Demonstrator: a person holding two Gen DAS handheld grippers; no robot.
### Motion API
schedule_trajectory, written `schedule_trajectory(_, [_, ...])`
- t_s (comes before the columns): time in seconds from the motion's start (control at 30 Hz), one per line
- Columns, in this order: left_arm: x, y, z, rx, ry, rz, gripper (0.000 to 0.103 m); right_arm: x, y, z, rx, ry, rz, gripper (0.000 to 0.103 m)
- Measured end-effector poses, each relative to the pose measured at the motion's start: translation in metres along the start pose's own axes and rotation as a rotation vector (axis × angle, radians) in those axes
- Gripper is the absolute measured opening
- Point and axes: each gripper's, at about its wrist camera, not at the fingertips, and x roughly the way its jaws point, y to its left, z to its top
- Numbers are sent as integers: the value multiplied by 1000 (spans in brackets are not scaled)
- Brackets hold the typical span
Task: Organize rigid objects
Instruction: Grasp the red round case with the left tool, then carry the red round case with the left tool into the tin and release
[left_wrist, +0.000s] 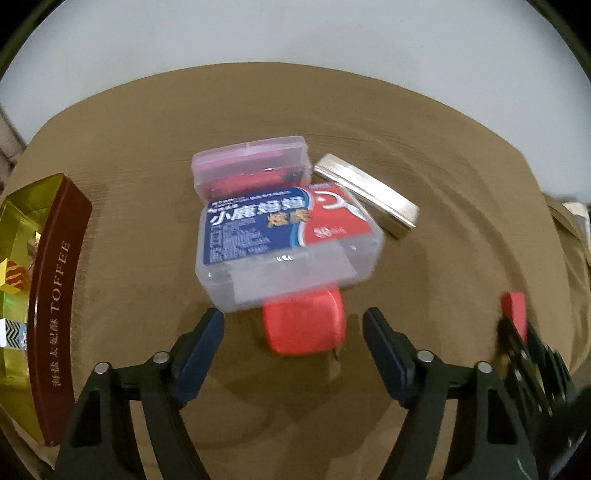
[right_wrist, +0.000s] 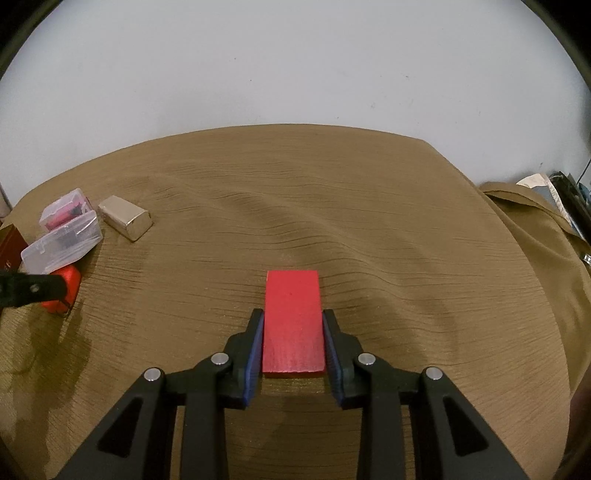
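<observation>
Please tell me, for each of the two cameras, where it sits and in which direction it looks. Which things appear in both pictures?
Left wrist: sits on the left gripper, looks forward and down at a clear box with a blue label, a red case partly under it, a pink box, a silver tin and a toffee box; its own open fingers show.
Right wrist: sits on the right gripper, looks across the brown cloth toward the wall; its fingers clamp a red block.
Shared: the boxes, tin, red case, cloth; each view also shows the other gripper.

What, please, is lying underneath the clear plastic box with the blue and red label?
The clear labelled box rests tilted on a red case, whose near end sticks out. Its far edge overlaps a pink-tinted clear box. The rest beneath is hidden.
</observation>
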Motion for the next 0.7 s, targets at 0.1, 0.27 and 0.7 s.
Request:
schedule_trajectory(0.1, [11, 0, 4, -17, 7, 26, 61, 0, -5, 1, 3, 0, 6, 32])
schedule_trajectory(0.27, [11, -4, 2, -4, -46, 62, 50, -2, -8, 1, 4, 0, 5, 32])
schedule_trajectory(0.7, [-14, 7, -39, 103, -102, 89, 43, -3, -6, 0, 4, 0, 3, 32])
